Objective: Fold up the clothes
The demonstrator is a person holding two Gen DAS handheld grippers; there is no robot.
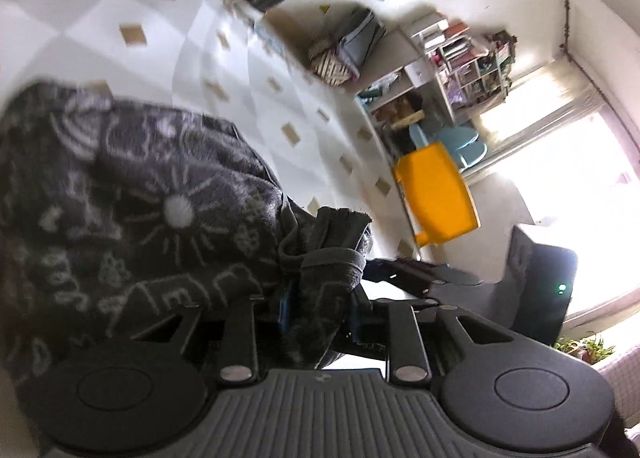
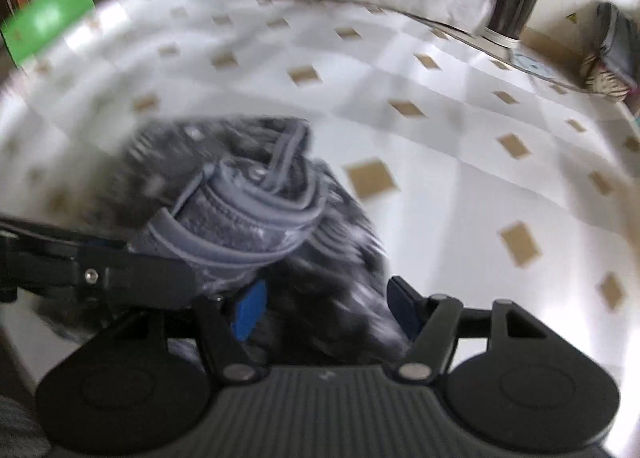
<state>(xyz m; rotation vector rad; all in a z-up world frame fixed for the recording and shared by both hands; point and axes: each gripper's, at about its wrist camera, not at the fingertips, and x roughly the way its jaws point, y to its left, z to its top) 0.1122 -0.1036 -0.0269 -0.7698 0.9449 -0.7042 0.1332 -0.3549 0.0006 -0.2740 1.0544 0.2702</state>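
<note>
Left gripper (image 1: 316, 310) narrow, pinching a bunched fold of the dark grey garment (image 1: 132, 217) between the blue pads; cloth hangs down thru the gap and rolls over the tips in a thick cuff. Rest of the garment heaped to the left in the left wrist view, pale doodle print on it, sun shape in the mid. Bulk resting on the white tablecloth (image 1: 160, 29) w/ tan diamond squares.

Right gripper (image 2: 324, 306) jaws set wide, pointing steeply down at the same garment (image 2: 224, 161). Dark fabric lying in the gap betw. the blue pads (image 2: 250, 312), pads not pressing on it as far as visible; heavy blur, so contact at the right pad can't be told. Grey ribbed band w/ snaps (image 2: 240, 209) lying atop the pile just ahead of the left-side finger. Black arm of the other gripper (image 2: 80, 270) crossing in from the left edge, close beside the band.

Bkgd, left wrist view: yellow chair (image 1: 436, 193), shelf unit (image 1: 448, 69), bright window (image 1: 568, 161). Right wrist view: dark plant pot (image 2: 516, 1) at the far table edge, green box (image 2: 48, 21) top left.
</note>
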